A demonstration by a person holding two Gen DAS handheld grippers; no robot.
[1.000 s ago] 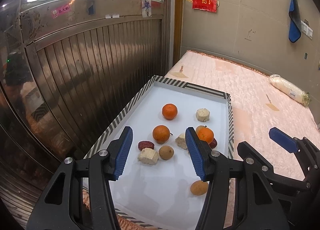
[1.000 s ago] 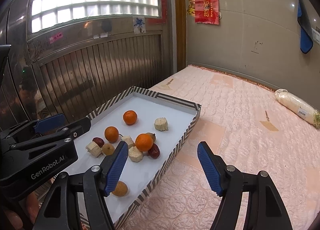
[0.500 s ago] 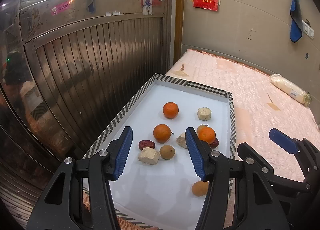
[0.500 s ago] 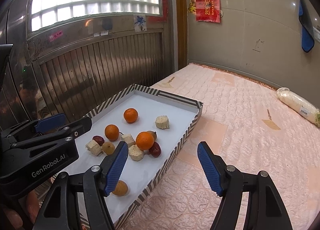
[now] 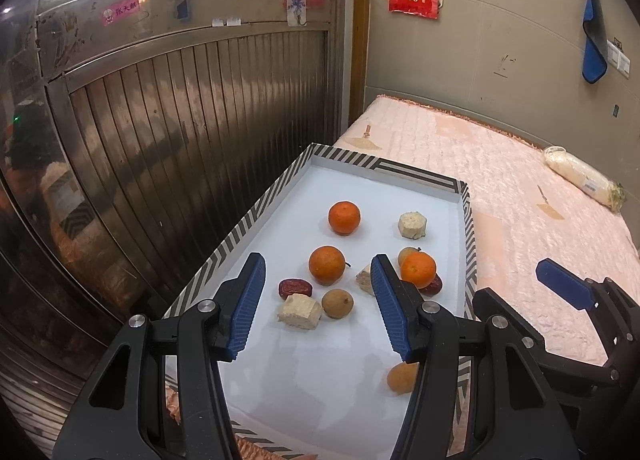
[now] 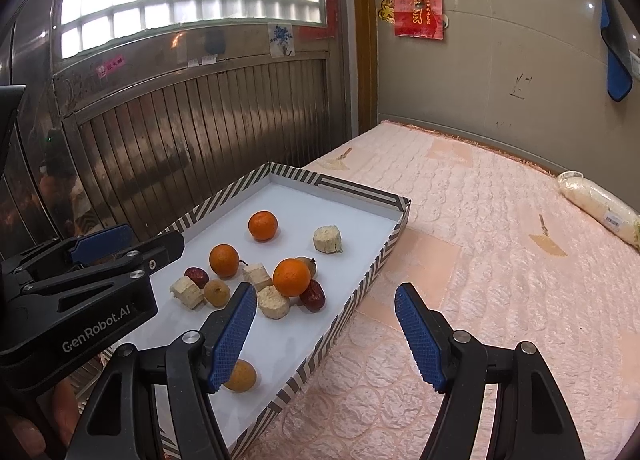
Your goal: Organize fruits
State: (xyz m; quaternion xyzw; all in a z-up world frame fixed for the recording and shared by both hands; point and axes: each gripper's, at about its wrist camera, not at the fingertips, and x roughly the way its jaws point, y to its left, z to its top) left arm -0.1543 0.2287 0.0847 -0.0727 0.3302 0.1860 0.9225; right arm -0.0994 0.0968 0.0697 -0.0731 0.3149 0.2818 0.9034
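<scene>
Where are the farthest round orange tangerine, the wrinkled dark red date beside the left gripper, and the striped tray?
Farthest tangerine (image 5: 344, 217), left wrist view, peel centre.
Red date (image 5: 295, 288), left wrist view, its middle.
Striped tray (image 6: 362, 194), right wrist view, far rim.

No visible change since before in the tray (image 5: 256, 216) or its fruit (image 5: 327, 265).

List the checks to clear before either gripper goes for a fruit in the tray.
1. Left gripper open and empty: ok.
2. Right gripper open and empty: ok.
3. Left gripper over the tray: ok.
4. Right gripper over the tray: not ok, it mostly hangs over the pink mat beside the rim.
5. Far orange stands clear of other pieces: ok.
6. Right-hand orange free to grab: not ok, a red date and a longan crowd it.
</scene>
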